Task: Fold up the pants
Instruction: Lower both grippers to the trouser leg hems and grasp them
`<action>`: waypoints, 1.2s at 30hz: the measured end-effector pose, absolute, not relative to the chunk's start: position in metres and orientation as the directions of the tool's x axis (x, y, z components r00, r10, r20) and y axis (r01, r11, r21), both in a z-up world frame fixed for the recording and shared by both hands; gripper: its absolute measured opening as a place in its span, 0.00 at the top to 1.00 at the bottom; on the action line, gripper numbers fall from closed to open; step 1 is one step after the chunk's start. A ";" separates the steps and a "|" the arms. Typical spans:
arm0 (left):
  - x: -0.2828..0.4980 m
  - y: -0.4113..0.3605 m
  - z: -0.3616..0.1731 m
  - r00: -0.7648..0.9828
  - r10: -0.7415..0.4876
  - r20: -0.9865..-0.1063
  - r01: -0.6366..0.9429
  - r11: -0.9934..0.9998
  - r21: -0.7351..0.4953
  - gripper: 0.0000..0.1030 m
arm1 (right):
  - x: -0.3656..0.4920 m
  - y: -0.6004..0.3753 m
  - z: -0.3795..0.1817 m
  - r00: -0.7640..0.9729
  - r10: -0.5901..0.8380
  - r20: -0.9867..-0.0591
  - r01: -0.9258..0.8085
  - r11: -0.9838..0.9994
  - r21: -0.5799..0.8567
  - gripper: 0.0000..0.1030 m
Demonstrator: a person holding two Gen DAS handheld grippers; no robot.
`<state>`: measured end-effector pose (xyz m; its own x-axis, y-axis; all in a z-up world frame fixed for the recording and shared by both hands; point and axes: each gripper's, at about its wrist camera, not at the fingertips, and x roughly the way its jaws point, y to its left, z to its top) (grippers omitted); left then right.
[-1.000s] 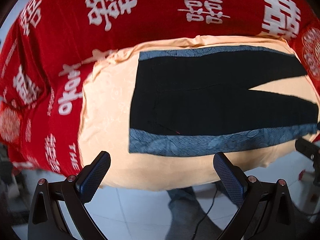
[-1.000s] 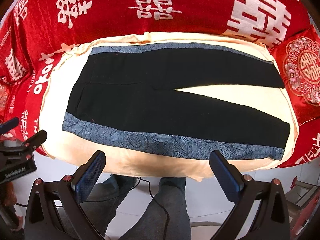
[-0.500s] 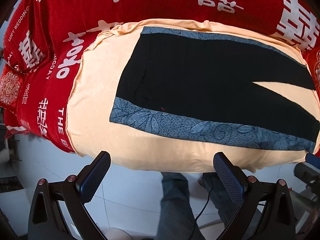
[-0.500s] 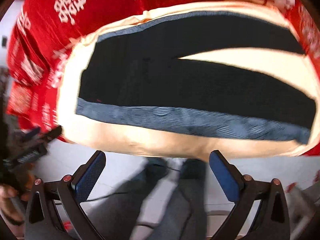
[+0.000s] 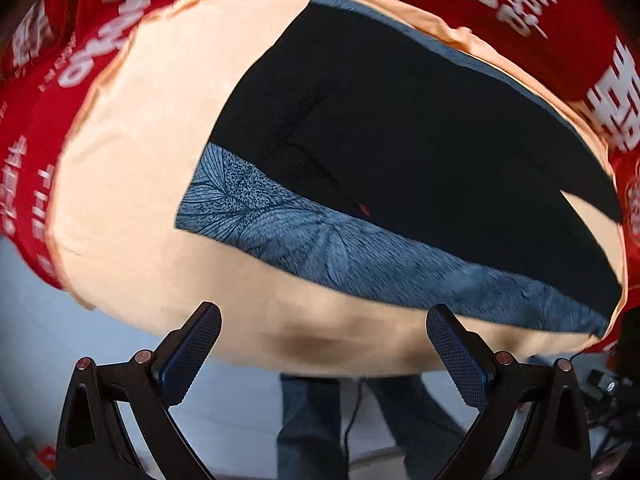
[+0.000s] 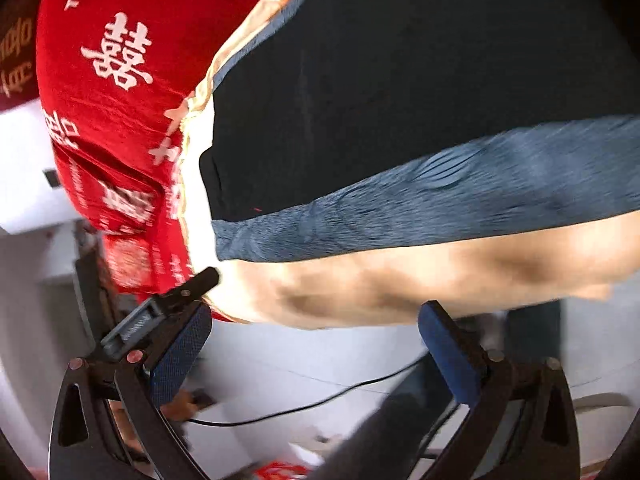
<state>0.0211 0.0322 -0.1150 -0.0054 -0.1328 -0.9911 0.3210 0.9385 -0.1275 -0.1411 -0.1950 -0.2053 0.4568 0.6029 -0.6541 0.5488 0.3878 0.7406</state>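
Left wrist view shows the black pants with a blue-grey leaf-patterned side stripe (image 5: 400, 152) lying flat and unfolded across the middle of the frame, spread on a pale peach cloth-covered cushion (image 5: 132, 184). Their waist end points to the left, and the two legs part at the right edge. Around the cushion, a red velvet cover printed with white characters (image 5: 36, 120) fills the upper corners. The left gripper (image 5: 322, 350) sits at the bottom of the frame with its jaws spread wide, holding nothing, just short of the cushion's near edge.

Right wrist view is tilted and blurred: the pants (image 6: 400, 80) fill the upper right, the stripe running across the middle. The right gripper (image 6: 316, 350) at the bottom is likewise wide apart and empty. Below it a black cable (image 6: 312, 404) trails over a pale tiled floor (image 6: 280, 364).
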 end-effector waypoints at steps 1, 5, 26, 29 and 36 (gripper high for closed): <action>0.024 0.035 -0.124 -0.015 -0.156 -0.988 0.311 0.938 -0.153 0.00 | -0.137 -0.191 -0.217 0.465 0.619 -0.633 0.543 0.366 0.756 0.00; 0.035 0.045 -0.156 -0.053 -0.248 -0.967 0.274 0.928 -0.253 0.00 | -0.122 -0.177 -0.257 0.516 0.633 -0.576 0.515 0.308 0.800 0.00; 0.061 0.030 -0.188 -0.095 -0.618 -0.780 0.026 0.782 -0.623 0.01 | -0.092 -0.193 -0.236 0.759 0.592 -0.271 0.282 0.076 0.956 0.00; 0.060 0.023 -0.183 -0.059 -0.559 -0.827 0.074 0.824 -0.562 0.22 | -0.103 -0.197 -0.248 0.754 0.582 -0.306 0.317 0.086 0.945 0.00; 0.065 0.036 -0.183 -0.073 -0.483 -0.873 0.181 0.854 -0.488 0.75 | -0.157 -0.218 -0.312 0.831 0.464 -0.306 0.425 -0.177 0.888 0.57</action>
